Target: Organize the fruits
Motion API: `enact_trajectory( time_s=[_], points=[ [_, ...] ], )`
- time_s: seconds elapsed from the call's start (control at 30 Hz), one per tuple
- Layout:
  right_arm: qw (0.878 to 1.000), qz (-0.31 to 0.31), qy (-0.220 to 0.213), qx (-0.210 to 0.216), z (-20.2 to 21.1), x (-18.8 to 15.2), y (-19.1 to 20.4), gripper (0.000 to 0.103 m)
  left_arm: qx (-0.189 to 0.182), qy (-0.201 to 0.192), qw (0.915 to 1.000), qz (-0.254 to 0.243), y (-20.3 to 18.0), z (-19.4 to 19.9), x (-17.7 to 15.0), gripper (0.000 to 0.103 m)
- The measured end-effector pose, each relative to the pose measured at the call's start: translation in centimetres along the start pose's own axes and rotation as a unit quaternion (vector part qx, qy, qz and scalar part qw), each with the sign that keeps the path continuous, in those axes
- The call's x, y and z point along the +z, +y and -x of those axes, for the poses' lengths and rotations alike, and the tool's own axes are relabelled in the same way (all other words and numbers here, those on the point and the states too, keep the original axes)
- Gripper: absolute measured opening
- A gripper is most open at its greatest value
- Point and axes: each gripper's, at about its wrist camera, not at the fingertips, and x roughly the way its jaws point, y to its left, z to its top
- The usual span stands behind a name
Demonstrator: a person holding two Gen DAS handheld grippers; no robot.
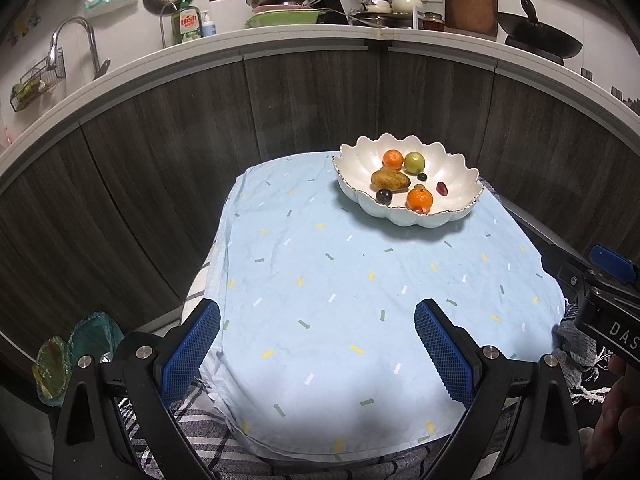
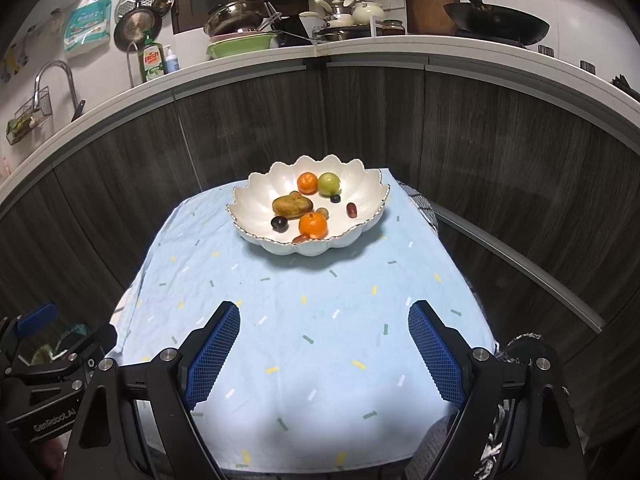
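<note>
A white scalloped bowl [image 1: 456, 184] [image 2: 360, 192] stands at the far side of a small table under a light blue cloth [image 1: 340, 288] [image 2: 304, 320]. In it lie two oranges [image 1: 419, 199] [image 2: 313, 225], a green round fruit [image 1: 414, 162] [image 2: 329, 183], a brown oblong fruit [image 1: 390, 180] [image 2: 292, 205], dark grapes [image 1: 384, 195] [image 2: 279, 223] and a red grape [image 1: 441, 188] [image 2: 351, 209]. My left gripper [image 1: 318, 318] hovers open over the near cloth, nothing between its blue pads. My right gripper [image 2: 324, 318] is likewise open and empty, well short of the bowl.
Dark wood cabinet fronts [image 1: 160, 140] curve close behind the table, under a white counter [image 2: 360, 54] with dishes, a wok [image 2: 496, 20] and a tap [image 1: 76, 40]. A checked cloth [image 1: 192, 432] hangs below the blue one. Greenish plates [image 1: 60, 360] sit low at the left.
</note>
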Motion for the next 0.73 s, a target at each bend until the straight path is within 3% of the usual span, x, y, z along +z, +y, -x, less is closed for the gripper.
enact_trajectory(
  time_s=[0.73],
  points=[
    [1.0, -0.004, 0.0, -0.002, -0.02, -0.16, 0.37, 0.087, 0.005, -0.002, 1.0, -0.005, -0.35, -0.32, -0.13, 0.099]
  ],
)
